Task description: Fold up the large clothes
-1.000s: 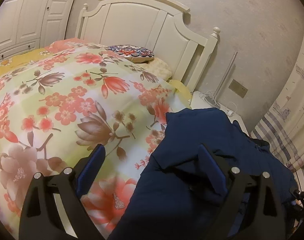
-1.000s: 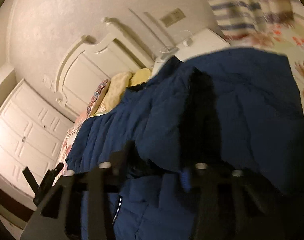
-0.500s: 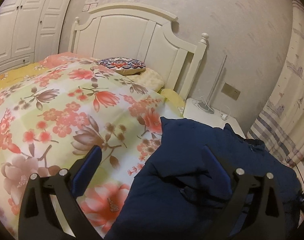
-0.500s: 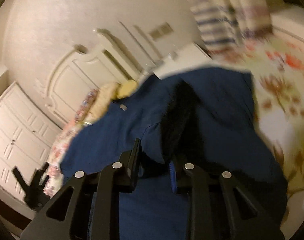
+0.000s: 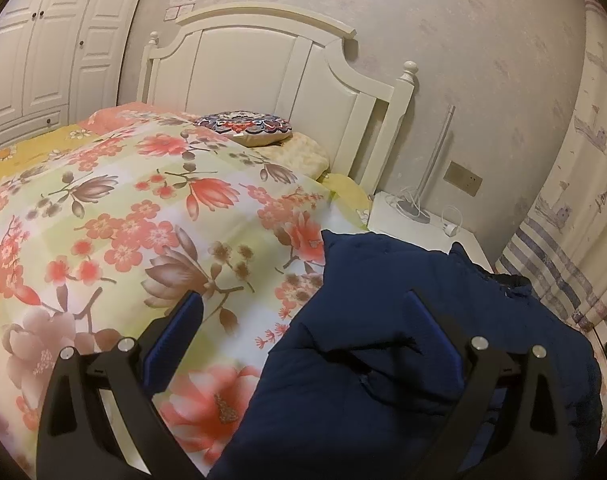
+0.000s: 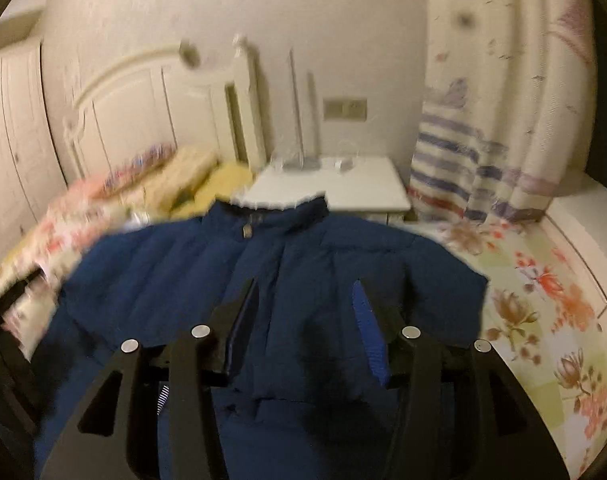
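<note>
On the floral quilt (image 5: 151, 216) lies the navy jacket (image 6: 287, 280) — no gripper holding it.

The bed (image 5: 263, 80) carries a floral quilt (image 5: 143, 220). A navy padded jacket (image 6: 303, 280) lies spread across the quilt near the bed's nightstand-side edge; a patterned cushion (image 5: 243, 128) and pillow (image 5: 299, 156) rest at the headboard end.
</note>
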Tool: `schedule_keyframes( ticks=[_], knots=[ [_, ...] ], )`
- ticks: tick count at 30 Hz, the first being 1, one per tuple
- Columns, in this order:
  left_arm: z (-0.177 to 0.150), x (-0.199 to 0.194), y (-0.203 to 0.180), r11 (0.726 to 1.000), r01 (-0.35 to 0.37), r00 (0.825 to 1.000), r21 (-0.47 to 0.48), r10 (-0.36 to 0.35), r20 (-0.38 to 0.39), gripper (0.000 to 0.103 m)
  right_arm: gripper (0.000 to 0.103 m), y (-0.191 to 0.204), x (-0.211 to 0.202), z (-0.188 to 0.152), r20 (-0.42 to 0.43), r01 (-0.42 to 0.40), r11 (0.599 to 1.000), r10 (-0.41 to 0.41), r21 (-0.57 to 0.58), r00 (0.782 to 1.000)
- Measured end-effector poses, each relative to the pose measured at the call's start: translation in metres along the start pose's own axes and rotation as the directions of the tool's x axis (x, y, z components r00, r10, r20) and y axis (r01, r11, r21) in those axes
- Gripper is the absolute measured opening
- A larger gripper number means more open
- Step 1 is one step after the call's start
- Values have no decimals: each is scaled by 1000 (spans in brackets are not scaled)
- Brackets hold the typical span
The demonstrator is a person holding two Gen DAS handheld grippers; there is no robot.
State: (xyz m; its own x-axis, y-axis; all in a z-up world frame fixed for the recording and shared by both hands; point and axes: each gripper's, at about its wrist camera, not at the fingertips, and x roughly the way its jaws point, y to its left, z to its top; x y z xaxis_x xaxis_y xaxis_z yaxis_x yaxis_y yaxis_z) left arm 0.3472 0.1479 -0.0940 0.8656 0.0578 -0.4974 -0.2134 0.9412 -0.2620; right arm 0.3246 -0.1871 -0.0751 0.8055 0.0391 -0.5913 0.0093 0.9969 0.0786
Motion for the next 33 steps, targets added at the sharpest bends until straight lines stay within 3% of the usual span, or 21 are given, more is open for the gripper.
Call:
schedule_keyframes(
  ticks=[3, 8, 11, 13, 16, 19, 22, 26, 33],
  knots=[
    [0, -3, 0, 1000, -4, 1000, -7, 4, 10, 99, 49, 0, 42, -19, -157, 5, 1000, -5, 0, 988],
    [4, -16, -15, 999, 15, 999, 31, -16, 36, 99, 51, -3, 44, -27, -150, -12, 1000, 12, 0, 989],
    [17, -30, -45, 992, 98, 994, 79, -101, 33, 99, 53, -2, 46, -27, -156, -11, 1000, 10, -4, 988],
    [23, -27, -78, 978, 139, 990, 156, -137, -26, 101, 53, -1, 47, -26, -156, -15, 1000, 14, -3, 988],
    [22, 3, -138, 940, 117, 986, 319, -73, -148, 101, 53, -1, 46, -26, -153, -20, 1000, 21, 4, 988],
    [9, 36, -173, 901, 96, 980, 423, -11, -201, 101, 53, -3, 47, -26, -153, -28, 1000, 30, 13, 988],
    [-19, 87, -184, 854, 36, 955, 520, 124, -269, 101, 54, -4, 46, -26, -151, -34, 999, 36, 19, 988],
    [-29, 99, -164, 892, 109, 952, 439, 34, -305, 101, 55, -5, 46, -26, -149, -45, 999, 48, 24, 988],
    [-33, 100, -162, 889, 100, 955, 446, 40, -295, 101, 56, -4, 39, -26, -106, -10, 1000, 12, 16, 994]
  ],
)
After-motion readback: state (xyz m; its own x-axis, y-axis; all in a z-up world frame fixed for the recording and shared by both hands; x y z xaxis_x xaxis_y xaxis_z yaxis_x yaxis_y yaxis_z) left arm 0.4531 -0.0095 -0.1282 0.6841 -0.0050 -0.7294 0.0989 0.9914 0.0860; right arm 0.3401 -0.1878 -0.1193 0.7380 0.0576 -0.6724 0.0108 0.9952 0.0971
